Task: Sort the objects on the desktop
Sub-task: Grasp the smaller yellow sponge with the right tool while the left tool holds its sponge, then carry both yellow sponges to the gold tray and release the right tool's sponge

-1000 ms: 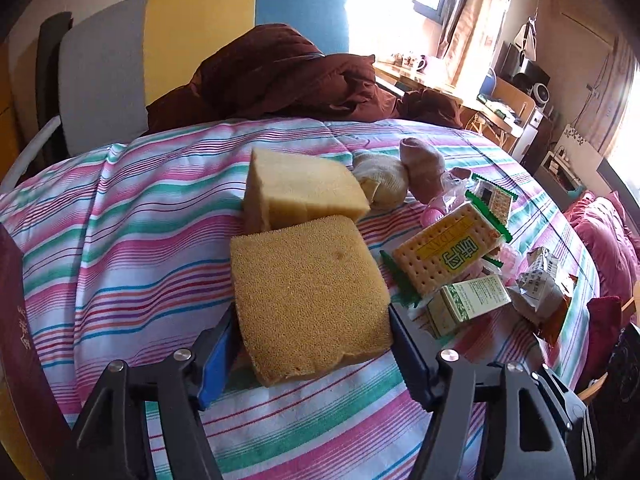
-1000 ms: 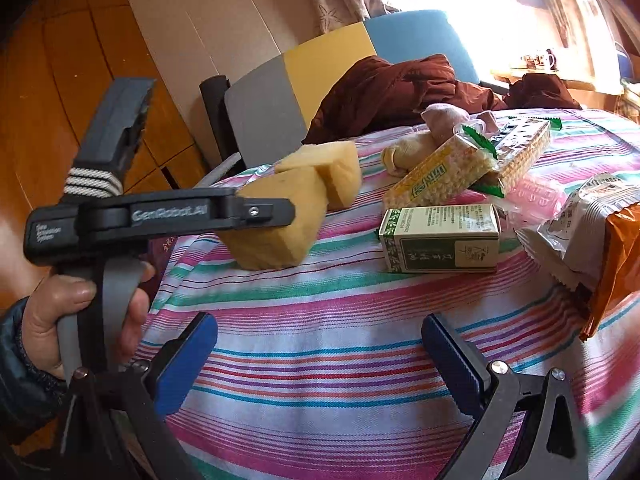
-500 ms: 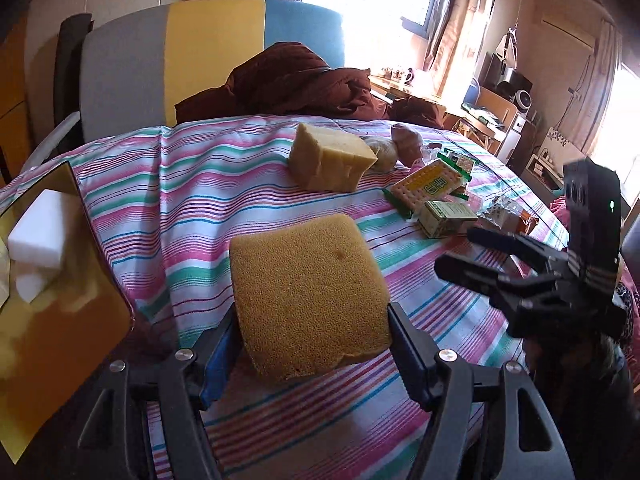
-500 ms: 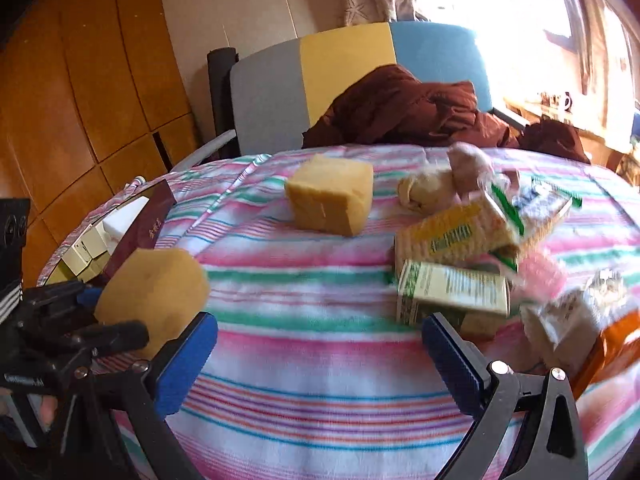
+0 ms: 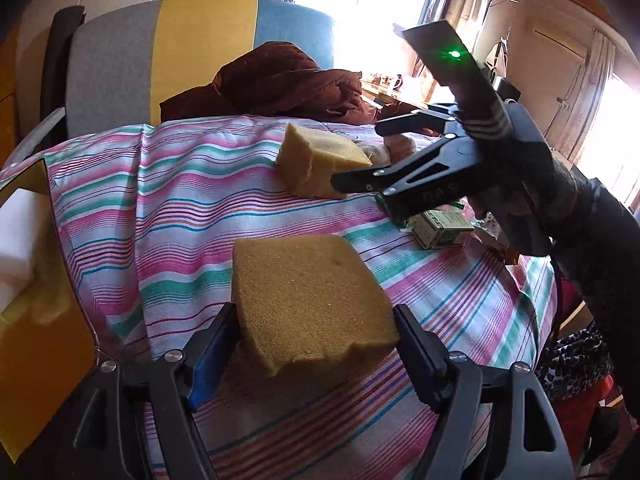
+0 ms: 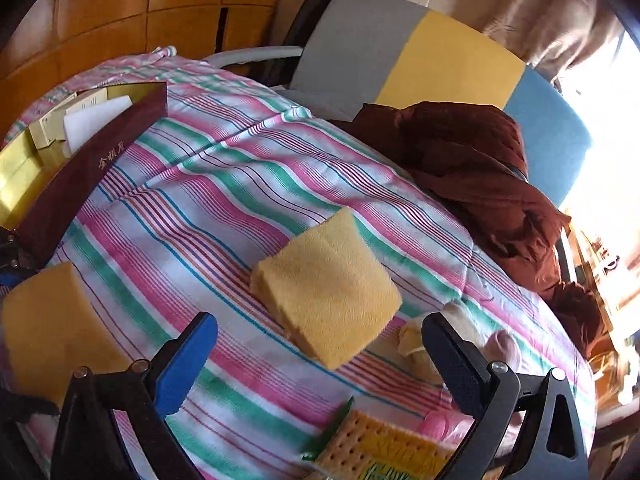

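A: Watching the counter point(image 5: 192, 184) first: its striped cloth is loose and rumpled, so I worry a low pass snags it and drags everything along.

B: And the box point(image 6: 92, 168)?

A: Open, at the counter's left edge, white blocks inside. My left fingers point(image 5: 316, 344) grip a yellow sponge point(image 5: 308, 296) by its sides above the cloth, near that box. It is soft; squeezed hard it could spring out on release and miss.

B: The right?

A: Right fingers point(image 6: 320, 356) spread wide, holding nothing, aimed at the second sponge point(image 6: 328, 288). The cracker packet point(image 6: 376, 452) lies just beneath; I might nudge it.
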